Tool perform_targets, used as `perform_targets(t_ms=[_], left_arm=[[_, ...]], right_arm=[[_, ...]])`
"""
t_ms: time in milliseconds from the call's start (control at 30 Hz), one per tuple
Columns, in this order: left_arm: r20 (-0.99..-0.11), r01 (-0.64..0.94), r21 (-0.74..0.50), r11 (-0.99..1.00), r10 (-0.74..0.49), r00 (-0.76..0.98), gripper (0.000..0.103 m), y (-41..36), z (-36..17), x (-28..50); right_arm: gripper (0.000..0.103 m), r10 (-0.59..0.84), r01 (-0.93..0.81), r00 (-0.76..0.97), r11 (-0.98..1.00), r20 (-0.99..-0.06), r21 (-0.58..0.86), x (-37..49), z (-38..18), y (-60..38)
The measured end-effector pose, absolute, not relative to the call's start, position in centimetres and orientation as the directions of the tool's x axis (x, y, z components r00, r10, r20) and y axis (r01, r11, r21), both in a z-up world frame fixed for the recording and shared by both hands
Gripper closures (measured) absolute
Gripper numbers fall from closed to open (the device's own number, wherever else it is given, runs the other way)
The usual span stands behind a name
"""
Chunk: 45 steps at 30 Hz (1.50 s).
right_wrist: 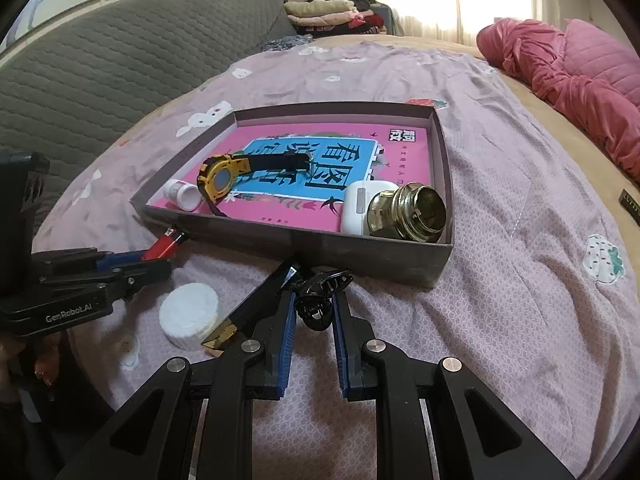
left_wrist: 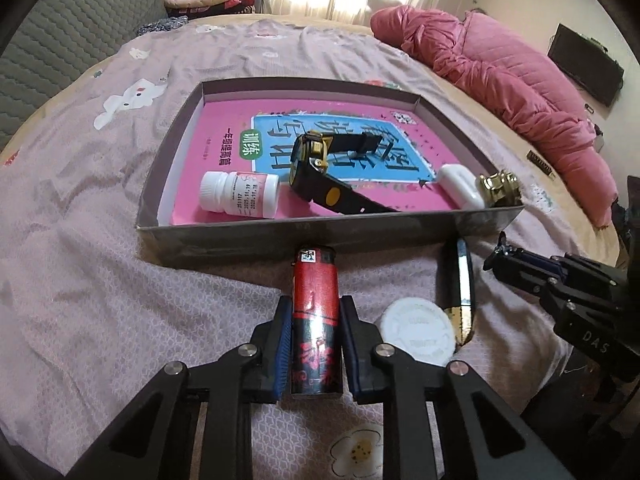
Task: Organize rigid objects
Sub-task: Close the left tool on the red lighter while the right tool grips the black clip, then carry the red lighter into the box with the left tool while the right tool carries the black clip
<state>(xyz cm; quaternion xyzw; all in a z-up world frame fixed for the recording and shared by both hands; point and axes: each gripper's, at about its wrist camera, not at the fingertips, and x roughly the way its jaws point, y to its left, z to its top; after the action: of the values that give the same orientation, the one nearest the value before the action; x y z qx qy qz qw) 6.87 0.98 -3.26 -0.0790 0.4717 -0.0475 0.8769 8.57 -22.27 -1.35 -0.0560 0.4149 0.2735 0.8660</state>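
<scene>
Glossy cylindrical lighter (left_wrist: 315,320), ribbed tool (left_wrist: 313,344) clamped

A shallow grey box (left_wrist: 304,236) lined with a pink and blue book (left_wrist: 224,120) sits on the bed, holding a white pill bottle (left_wrist: 239,192) on its side, a black and yellow watch (left_wrist: 316,168), a white earbud case (right_wrist: 362,208) and a brass-coloured jar (right_wrist: 408,214) tipped over in the corner. Outside it, on the bedspread by the front wall, lie a red and black lighter (left_wrist: 315,320), a white round lid (left_wrist: 418,330), a black and gold knife-like piece (left_wrist: 464,292) and a black hair claw clip (right_wrist: 320,296).
</scene>
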Motion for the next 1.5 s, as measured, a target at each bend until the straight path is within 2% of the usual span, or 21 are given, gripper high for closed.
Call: perform_targets(t_ms=[200, 500, 1033, 1500], left_arm=[[-0.799, 0.007, -0.205, 0.979, -0.171, 0.576, 0.08, 1.3, -2.4, 6.0], [-0.717, -0.02, -0.217, 0.976, -0.146, 0.682, 0.08, 2.7, 0.5, 5.1], [-0.7, -0.057, -0.226, 0.972, -0.122, 0.703, 0.08, 4.5, 0.6, 5.7], [-0.696, -0.001, -0.222, 0.975, -0.158, 0.7, 0.08, 2.9, -0.2, 7.6]], right_arm=[[0.085, 0.446, -0.524, 0.518, 0.84, -0.73, 0.141, 8.2, -0.7, -22.5], [0.085, 0.475, -0.509, 0.55, 0.843, -0.687, 0.175, 8.1, 0.9, -23.3], [0.085, 0.497, -0.513, 0.589, 0.839, -0.638, 0.18, 8.4, 2.6, -22.3], [0.085, 0.498, -0.506, 0.559, 0.838, -0.662, 0.204, 10.0, 1.5, -21.1]])
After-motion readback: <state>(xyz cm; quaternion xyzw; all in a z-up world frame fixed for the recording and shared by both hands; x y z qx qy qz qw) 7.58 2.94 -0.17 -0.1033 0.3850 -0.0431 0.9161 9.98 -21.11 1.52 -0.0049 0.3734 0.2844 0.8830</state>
